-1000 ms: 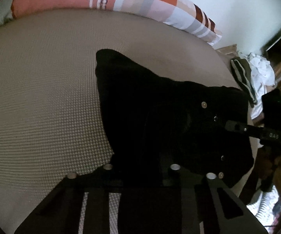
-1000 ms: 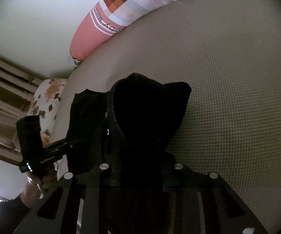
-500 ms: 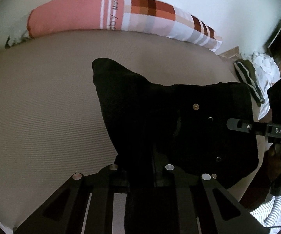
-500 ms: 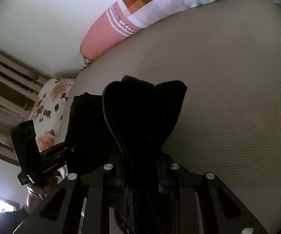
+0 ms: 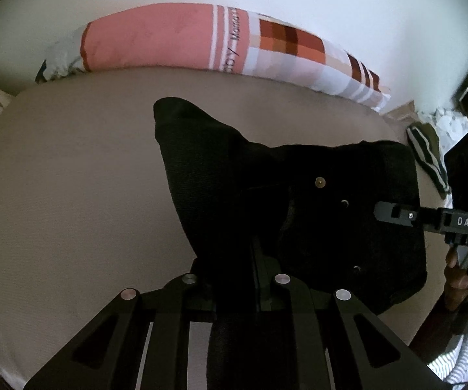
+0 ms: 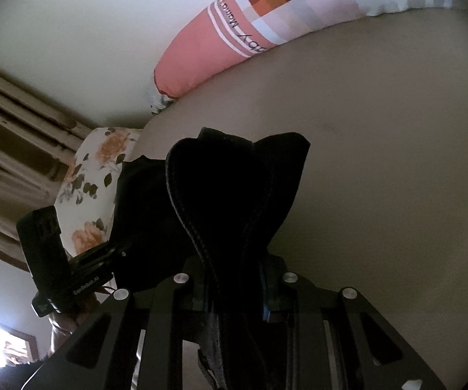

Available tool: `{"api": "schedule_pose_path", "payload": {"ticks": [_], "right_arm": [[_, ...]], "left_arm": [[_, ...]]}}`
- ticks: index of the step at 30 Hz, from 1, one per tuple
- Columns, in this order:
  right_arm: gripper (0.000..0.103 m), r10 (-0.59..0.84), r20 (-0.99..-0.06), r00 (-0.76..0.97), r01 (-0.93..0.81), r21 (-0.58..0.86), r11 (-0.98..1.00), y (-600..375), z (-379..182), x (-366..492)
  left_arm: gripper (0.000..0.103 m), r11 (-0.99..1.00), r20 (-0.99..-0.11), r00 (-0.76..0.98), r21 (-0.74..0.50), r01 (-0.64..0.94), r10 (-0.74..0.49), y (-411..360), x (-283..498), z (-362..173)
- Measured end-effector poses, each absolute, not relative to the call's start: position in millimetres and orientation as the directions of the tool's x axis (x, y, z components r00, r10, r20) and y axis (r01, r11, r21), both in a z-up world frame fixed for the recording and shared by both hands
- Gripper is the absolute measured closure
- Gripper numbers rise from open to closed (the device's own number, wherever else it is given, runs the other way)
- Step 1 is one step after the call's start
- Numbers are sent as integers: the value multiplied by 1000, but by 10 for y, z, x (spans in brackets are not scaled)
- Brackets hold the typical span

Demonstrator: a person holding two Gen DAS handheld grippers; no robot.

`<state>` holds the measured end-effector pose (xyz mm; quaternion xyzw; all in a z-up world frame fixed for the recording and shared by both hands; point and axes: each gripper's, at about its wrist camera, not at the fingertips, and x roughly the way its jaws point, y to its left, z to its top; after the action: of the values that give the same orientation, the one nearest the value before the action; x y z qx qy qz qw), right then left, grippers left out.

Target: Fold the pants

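Right now your black pants (image 5: 266, 201) hang bunched over the beige bed (image 5: 55, 195), gathered between both claws, with one folded corner poking toward the long pink-and-checked pillow (image 5: 201, 45) that lies along the bed's far edge against the wall. Small metal rivets show on the denim on the side nearest your right claw. Your left claw (image 5: 234, 279) is pinched nearly closed on a thick wad of the pants, the cloth filling the gap between its fingers. Your right claw (image 6: 234, 276) is likewise clamped narrow on the fabric, a stitched seam running down straight through its jaws. From the left camera, your right claw reaches in from beyond the pants' right side, your hand (image 5: 458, 279) wrapped on its grip. From the right camera, your left claw bites the pants' left edge, just in front of a flowered pillow (image 6: 94, 182) at the bed's corner. A striped garment (image 5: 429, 156) lies off the bed's right edge
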<state>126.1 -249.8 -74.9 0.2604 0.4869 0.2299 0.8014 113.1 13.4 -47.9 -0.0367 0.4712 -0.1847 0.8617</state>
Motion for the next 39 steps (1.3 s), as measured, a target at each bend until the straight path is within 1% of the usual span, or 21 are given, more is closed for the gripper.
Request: {"api": "schedule_pose_path", "payload": {"ticks": [12, 20, 29, 31, 33, 34, 35, 36, 38, 39], "right_arm": [[82, 612, -668, 423, -143, 618, 773, -2318, -613, 1859], [82, 586, -693, 421, -118, 599, 792, -2247, -695, 2345], [82, 538, -709, 455, -57, 580, 812, -2271, -896, 2649], [79, 486, -744, 459, -20, 538, 843, -2286, -1002, 2682], [68, 447, -766, 462, -4, 502, 865, -2289, -1092, 2684], [60, 417, -781, 464, 2, 471, 882, -2280, -1124, 2677], [56, 386, -794, 469, 8, 441, 898, -2270, -1161, 2667], [54, 379, -793, 476, 15, 439, 898, -2278, -1190, 2656], [54, 379, -787, 486, 24, 446, 895, -2284, -1203, 2648], [54, 377, -787, 488, 22, 442, 897, -2284, -1204, 2644]], "left_arm": [[88, 935, -777, 524, -250, 252, -349, 373, 1696, -407], [88, 945, -795, 515, -232, 229, -320, 440, 2216, -573], [88, 951, -812, 503, -204, 231, -296, 451, 2628, -842], [84, 959, -822, 499, -193, 209, -274, 465, 2673, -953], [77, 959, -818, 504, -203, 199, -278, 488, 2676, -1022], [74, 960, -816, 508, -202, 195, -275, 494, 2671, -1057], [66, 962, -815, 515, -195, 190, -267, 499, 2665, -1080], [62, 965, -812, 524, -185, 184, -255, 499, 2652, -1116], [57, 968, -810, 534, -173, 180, -245, 499, 2643, -1173], [52, 969, -805, 541, -175, 175, -243, 504, 2639, -1187]]}}
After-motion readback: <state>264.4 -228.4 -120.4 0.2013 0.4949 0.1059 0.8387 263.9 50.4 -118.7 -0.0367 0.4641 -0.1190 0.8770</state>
